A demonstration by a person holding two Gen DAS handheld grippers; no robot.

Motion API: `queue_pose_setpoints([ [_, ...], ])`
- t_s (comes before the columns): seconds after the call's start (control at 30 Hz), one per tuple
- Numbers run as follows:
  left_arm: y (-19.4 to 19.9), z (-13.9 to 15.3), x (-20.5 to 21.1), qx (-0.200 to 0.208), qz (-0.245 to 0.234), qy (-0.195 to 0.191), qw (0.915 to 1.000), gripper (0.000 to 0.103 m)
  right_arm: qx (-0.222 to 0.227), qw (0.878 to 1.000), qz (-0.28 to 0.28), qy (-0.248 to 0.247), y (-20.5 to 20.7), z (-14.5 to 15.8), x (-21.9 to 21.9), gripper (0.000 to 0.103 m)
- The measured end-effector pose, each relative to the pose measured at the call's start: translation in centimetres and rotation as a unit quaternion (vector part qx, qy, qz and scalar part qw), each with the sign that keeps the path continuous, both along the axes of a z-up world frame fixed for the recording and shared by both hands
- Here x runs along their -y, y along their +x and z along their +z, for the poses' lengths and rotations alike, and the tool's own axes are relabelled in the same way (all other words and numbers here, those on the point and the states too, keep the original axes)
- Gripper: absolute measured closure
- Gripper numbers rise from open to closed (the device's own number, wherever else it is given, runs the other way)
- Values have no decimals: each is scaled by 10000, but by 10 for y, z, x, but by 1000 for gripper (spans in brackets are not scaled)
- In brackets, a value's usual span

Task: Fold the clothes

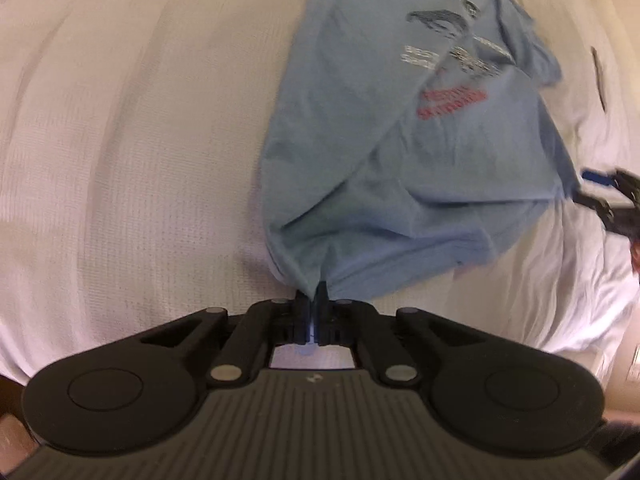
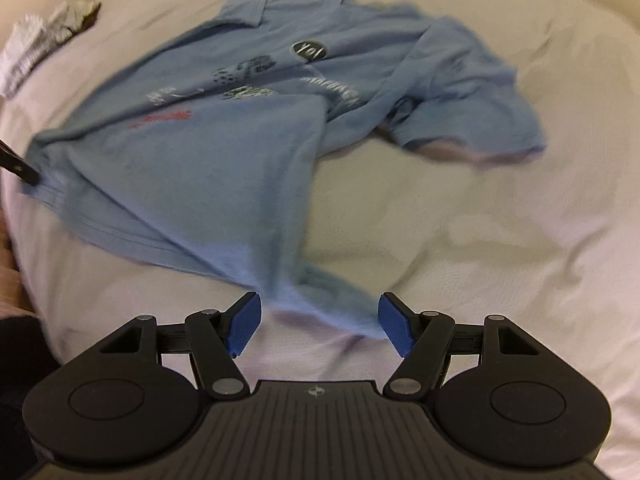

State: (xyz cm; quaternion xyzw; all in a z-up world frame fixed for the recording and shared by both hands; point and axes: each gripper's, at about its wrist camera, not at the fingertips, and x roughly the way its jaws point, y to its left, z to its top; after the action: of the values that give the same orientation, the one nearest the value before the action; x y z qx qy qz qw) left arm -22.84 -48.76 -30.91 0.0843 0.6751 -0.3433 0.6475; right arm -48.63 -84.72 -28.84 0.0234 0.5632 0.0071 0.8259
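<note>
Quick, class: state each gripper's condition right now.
Left gripper: closed, pinching the blue T-shirt hem.
Right gripper: open, holding nothing, shirt corner between its fingers.

the t-shirt [image 2: 224, 152] is light blue, printed with dark grey and white graphics and red lettering. the bedsheet [image 2: 460, 220] is white with a fine woven texture. the right gripper [image 2: 320, 326] is black with blue pads [image 2: 242, 328].
</note>
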Motion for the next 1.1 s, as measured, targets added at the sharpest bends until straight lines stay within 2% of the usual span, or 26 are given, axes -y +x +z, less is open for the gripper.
queue_pose_setpoints([
  [0.07,2,6,0,48,-124,6,9999,103,62,9996,152,-238,0,-3,-1,40],
  [0.13,6,12,-1,99,-244,11,9997,103,21,9976,538,-440,2,-11,-6,44],
  [0.2,12,18,-3,161,-359,7,9992,103,-52,9938,968,-539,5,-20,-15,56],
  [0.23,16,22,-4,184,-441,-5,9989,103,-114,9927,1064,-550,7,-24,-17,71],
  [0.27,19,26,-4,207,-522,-16,9984,103,-176,9921,1118,-539,8,-27,-18,91],
  [0.3,21,29,-5,210,-606,-33,9979,103,-237,9944,948,-406,10,-25,-14,99],
  [0.4,22,38,-11,120,-869,-104,9961,103,-385,9985,379,-3,11,-14,0,100],
  [0.5,23,46,-18,31,-1130,-175,9934,103,-470,9965,-382,585,0,12,15,100],
  [0.63,25,58,-26,-89,-1477,-269,9886,103,-594,9793,-1375,1362,-32,48,22,100],
  [0.7,26,63,-30,-149,-1650,-316,9857,103,-748,9702,-1661,1600,-50,57,11,100],
  [0.87,22,44,-41,-190,-1797,-2,9835,103,-1129,9493,-2265,1863,-77,49,-14,100],
  [0.93,20,34,-45,-201,-1839,147,9826,103,-1276,9467,-2318,1839,-74,37,-21,100],
  [1.03,15,31,-50,-115,-1935,395,9802,102,-1545,9498,-2357,1358,-63,24,-22,96],
  [1.1,13,32,-54,-31,-2001,552,9782,101,-1759,9517,-2346,910,-56,20,-24,82],
])
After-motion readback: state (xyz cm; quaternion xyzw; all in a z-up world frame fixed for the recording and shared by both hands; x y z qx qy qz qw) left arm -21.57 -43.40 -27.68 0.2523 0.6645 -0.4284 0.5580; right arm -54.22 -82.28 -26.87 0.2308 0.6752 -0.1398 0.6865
